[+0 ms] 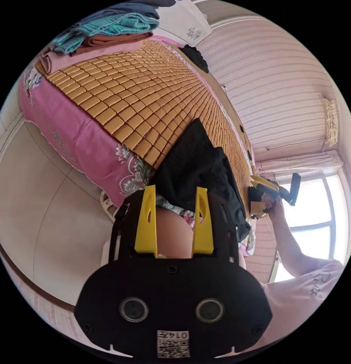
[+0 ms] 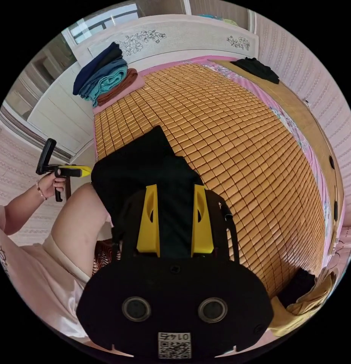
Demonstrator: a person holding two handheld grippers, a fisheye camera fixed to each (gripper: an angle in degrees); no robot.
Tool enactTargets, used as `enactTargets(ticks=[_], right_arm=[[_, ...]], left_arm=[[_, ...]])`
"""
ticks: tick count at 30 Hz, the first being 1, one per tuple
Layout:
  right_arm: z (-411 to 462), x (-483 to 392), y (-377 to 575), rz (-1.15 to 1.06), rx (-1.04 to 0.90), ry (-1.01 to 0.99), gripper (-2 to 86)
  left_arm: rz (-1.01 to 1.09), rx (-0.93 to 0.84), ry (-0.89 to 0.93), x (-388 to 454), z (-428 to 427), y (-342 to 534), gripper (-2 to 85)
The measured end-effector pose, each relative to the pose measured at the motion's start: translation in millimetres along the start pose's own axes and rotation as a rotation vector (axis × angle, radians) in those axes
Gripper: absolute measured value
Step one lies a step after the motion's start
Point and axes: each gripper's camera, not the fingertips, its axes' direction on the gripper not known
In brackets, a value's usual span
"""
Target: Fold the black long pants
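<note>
The black long pants lie bunched at the near edge of a bamboo mat on the bed, partly hanging over the side. My right gripper hovers just above them, its yellow jaws open with nothing pinched. My left gripper is held off the bed edge, open and empty, with the person's leg behind the gap. In the right gripper view the left gripper is held up in a hand, left of the pants. In the left gripper view the right gripper is held in a hand beyond the pants.
A stack of folded clothes sits by the headboard at the far corner. Another black garment lies on the bed's wooden far side. Yellow and black clothes are heaped off the mat's right corner. A pink sheet hangs over a tiled floor.
</note>
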Motion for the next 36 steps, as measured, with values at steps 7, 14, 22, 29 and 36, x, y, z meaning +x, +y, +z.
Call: enactTargets(ticks=[7,14,22,29,36], right_arm=[[71.4,-19.2,-133.9,0.075,-0.077,-0.043,13.3],[64.0,-34.7,-121.8,-0.054,-0.115,0.010,1.5],[-166.2,81.0,89.9,0.444,0.572,-0.172,0.2],[-505.0,53.1,186.7,0.343,1.122,0.336,0.4],[-525.4,30.8,-9.5,0.017,0.784,0.346,-0.2]], left_arm=[[0.017,-0.094,0.039,0.6,3.2,-5.5,0.2],[0.258,0.045,0.061,50.4,-42.7,38.6,-0.9],[0.911,0.018,0.410,235.5,-54.3,133.7,-1.0],[1.130,0.197,1.014,436.7,-125.1,143.7,-1.0],[0.954,0.519,0.936,406.4,-185.8,114.9,-1.0]])
